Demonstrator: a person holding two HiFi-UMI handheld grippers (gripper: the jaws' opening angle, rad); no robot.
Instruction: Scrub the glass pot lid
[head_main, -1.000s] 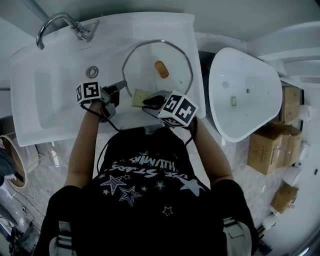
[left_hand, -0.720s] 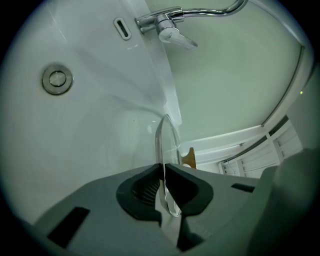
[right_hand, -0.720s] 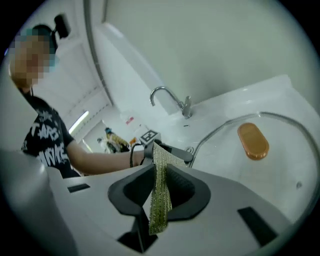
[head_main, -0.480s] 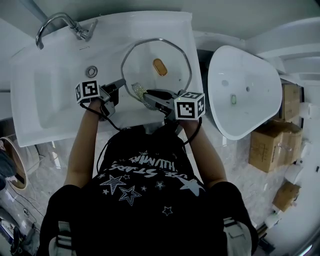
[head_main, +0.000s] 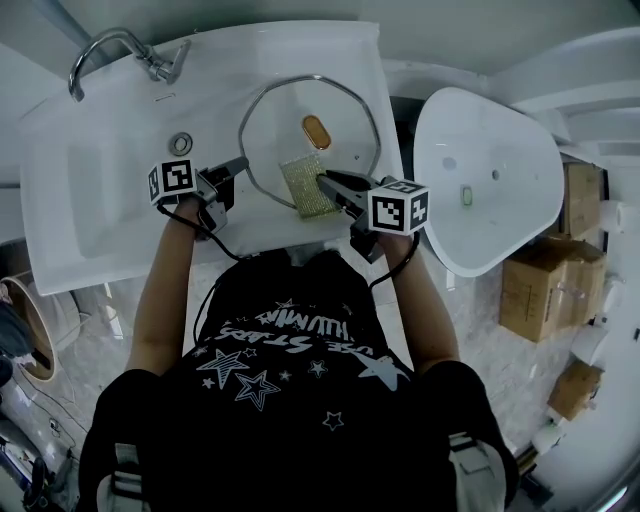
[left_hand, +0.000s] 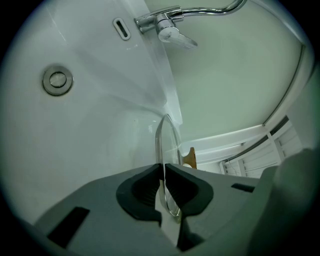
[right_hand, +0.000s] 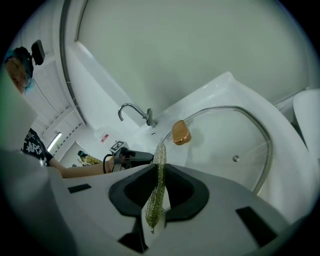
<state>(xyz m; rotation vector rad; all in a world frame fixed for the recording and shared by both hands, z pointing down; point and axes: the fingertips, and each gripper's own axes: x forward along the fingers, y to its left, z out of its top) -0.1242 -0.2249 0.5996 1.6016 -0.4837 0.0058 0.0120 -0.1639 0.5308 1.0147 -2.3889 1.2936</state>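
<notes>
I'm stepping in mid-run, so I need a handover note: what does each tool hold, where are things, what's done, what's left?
Left tool: shut on the rim of the round glass pot lid by the white sink basin.
Right tool: shut on the yellow-green glittery scrub pad, at the lid's near edge.
Done: both grips set.
To do: scrub the glass; how much is clean can't be told.

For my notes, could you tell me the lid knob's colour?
The knob is amber-brown; right gripper view.

a washroom: white washbasin (head_main: 90, 190), chrome tap (head_main: 108, 44), second basin (head_main: 490, 130) alongside.
</notes>
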